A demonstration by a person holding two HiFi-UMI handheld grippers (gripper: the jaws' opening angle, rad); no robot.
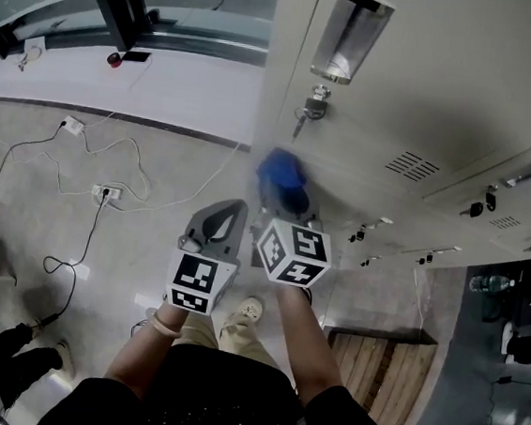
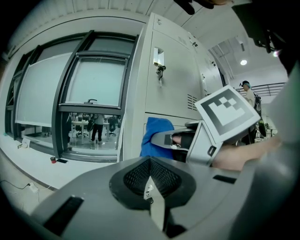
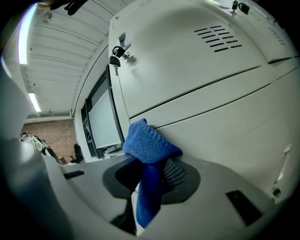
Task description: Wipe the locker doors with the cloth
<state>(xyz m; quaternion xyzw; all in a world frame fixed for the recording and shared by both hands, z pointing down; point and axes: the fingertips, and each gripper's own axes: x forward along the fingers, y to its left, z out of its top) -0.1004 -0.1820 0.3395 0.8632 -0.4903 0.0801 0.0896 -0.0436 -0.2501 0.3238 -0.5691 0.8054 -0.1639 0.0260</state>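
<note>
A blue cloth [image 1: 283, 180] is pressed against a pale grey locker door [image 1: 429, 92], just below the seam between two doors. My right gripper [image 1: 284, 202] is shut on the cloth, which bunches out of its jaws [image 3: 150, 149] and touches the lower door [image 3: 234, 136]. A key hangs in the lock [image 1: 311, 108] of the door above. My left gripper [image 1: 234, 215] is held just left of the right one, away from the locker, shut with nothing in it. In the left gripper view the cloth [image 2: 157, 136] and the right gripper [image 2: 180, 139] show ahead of its closed jaws.
More locker doors with handles and keys [image 1: 478, 206] run on to the right. White cables and power strips [image 1: 107, 192] lie on the floor at left. A wooden slatted piece [image 1: 373, 360] lies at the locker's foot. A dark window frame [image 2: 63, 108] stands left of the locker.
</note>
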